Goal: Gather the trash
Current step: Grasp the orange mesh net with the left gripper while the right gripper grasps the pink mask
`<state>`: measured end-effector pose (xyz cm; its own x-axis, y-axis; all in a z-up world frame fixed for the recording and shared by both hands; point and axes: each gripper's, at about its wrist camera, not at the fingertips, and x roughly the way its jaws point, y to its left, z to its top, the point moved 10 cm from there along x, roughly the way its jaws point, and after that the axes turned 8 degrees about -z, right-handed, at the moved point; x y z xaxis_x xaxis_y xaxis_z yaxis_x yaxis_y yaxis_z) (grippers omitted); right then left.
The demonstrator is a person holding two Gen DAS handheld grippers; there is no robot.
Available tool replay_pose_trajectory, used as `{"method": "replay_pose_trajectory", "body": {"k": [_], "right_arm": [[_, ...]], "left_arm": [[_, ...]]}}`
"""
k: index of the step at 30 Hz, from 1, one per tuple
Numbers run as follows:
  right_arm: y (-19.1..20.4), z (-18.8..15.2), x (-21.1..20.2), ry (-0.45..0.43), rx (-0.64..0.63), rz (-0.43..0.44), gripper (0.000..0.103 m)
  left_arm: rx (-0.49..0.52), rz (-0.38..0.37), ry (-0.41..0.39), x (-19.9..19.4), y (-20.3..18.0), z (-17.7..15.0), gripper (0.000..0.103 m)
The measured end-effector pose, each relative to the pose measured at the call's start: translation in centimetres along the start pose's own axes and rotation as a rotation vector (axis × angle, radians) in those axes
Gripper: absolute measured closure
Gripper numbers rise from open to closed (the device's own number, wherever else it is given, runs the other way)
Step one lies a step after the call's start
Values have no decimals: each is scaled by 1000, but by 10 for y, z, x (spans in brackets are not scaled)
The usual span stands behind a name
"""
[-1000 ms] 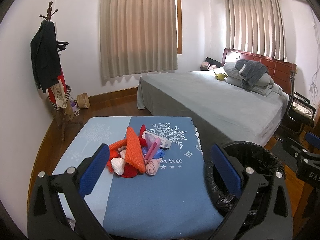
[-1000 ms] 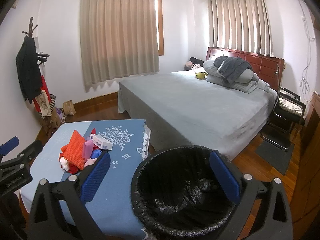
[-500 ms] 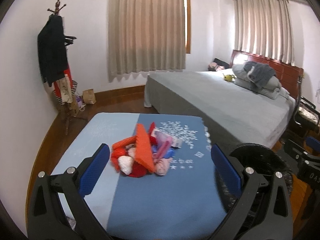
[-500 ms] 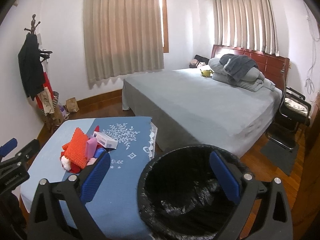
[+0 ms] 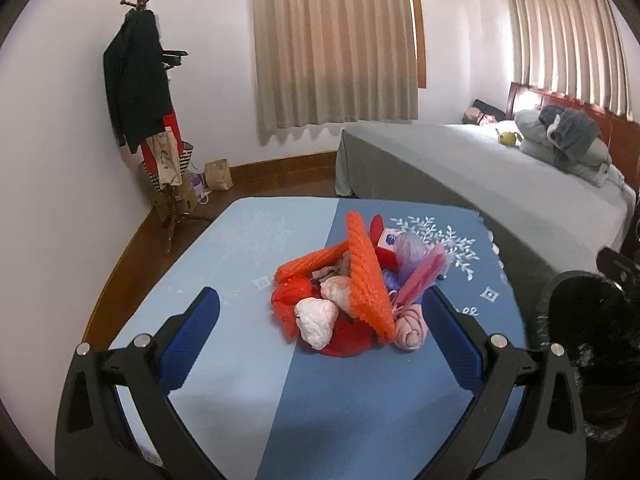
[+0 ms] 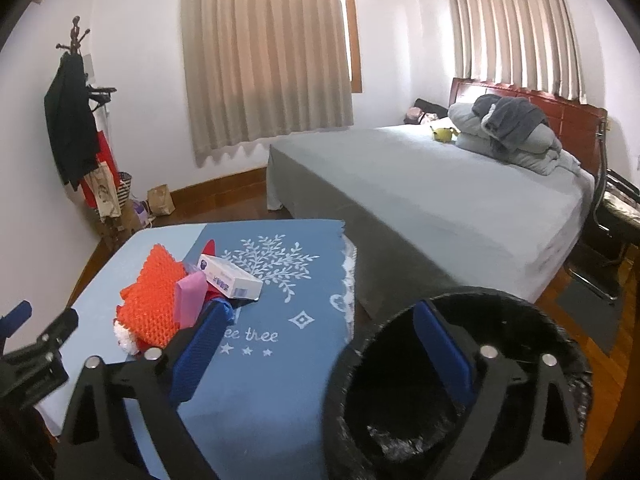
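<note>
Trash pile (image 5: 352, 292) mid-table, bare cloth (image 5: 248, 240) around — both tools (image 5: 320, 316) (image 6: 324, 336) wide open, empty, the right just narrowing.

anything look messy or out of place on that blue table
Yes: a heap of trash sits mid-table, with an orange mesh sheet propped on edge over crumpled wrappers, and a small white box lying askew behind. Nothing has spilled onto the floor; the black-lined bin stands upright beside the table.

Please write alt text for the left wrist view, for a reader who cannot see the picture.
The open left gripper points at a pile of trash on a blue tablecloth, with nothing held between its blue pads. A bin lined with a black bag stands at the right edge; behind are a grey bed, curtains and a coat stand.
</note>
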<state>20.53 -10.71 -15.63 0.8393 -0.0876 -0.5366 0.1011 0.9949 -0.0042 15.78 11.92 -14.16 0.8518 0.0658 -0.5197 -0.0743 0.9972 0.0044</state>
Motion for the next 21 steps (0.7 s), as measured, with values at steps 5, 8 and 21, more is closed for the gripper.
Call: {"method": "replay_pose_trajectory", "body": {"k": [5, 8, 21], "right_arm": [[9, -2, 26, 24, -5, -7, 17], [11, -4, 39, 37, -10, -18, 18], [45, 5, 68, 45, -42, 34, 23]], "left_arm": [[19, -37, 20, 36, -11, -5, 24], [10, -52, 35, 58, -14, -5, 25], [-5, -211, 123, 113, -29, -23, 87]]}}
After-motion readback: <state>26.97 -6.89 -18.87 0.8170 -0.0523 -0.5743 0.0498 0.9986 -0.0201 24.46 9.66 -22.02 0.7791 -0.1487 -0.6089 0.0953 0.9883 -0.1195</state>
